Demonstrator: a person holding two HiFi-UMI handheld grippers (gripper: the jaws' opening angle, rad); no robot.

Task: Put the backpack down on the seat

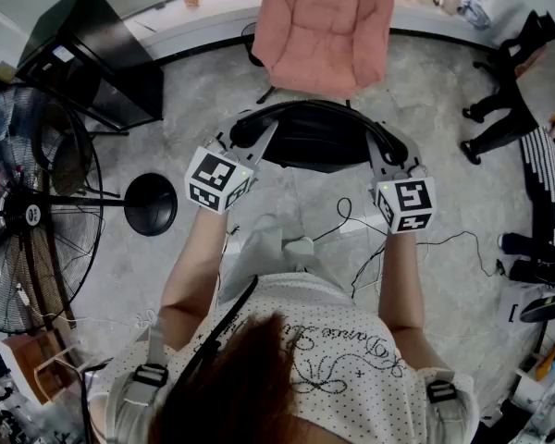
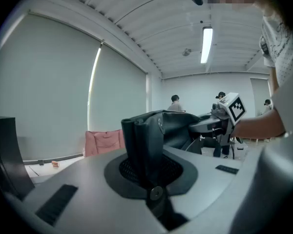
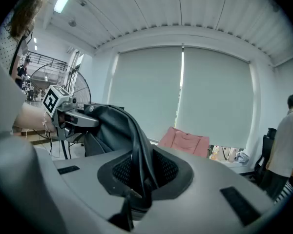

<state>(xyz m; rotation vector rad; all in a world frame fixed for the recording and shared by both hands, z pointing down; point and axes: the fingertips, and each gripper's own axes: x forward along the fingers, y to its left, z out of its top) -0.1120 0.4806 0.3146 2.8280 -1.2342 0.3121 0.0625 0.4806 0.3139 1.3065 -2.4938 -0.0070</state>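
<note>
A black backpack (image 1: 314, 137) hangs in the air between my two grippers, just in front of a pink padded seat (image 1: 324, 26). My left gripper (image 1: 245, 137) is shut on a fold of its dark fabric at the bag's left end. My right gripper (image 1: 386, 144) is shut on the fabric at its right end. In the left gripper view the fold (image 2: 149, 135) stands pinched between the jaws, with the pink seat (image 2: 103, 141) behind it. The right gripper view shows the bag (image 3: 124, 130) running from its jaws to the left gripper (image 3: 73, 118), the seat (image 3: 185, 141) beyond.
A large standing fan (image 1: 28, 215) and a black round base (image 1: 151, 203) are at the left, with a black cabinet (image 1: 83, 54) behind them. Cables (image 1: 351, 229) trail on the grey floor under the bag. A person (image 1: 518, 100) stands at the right beside cluttered goods.
</note>
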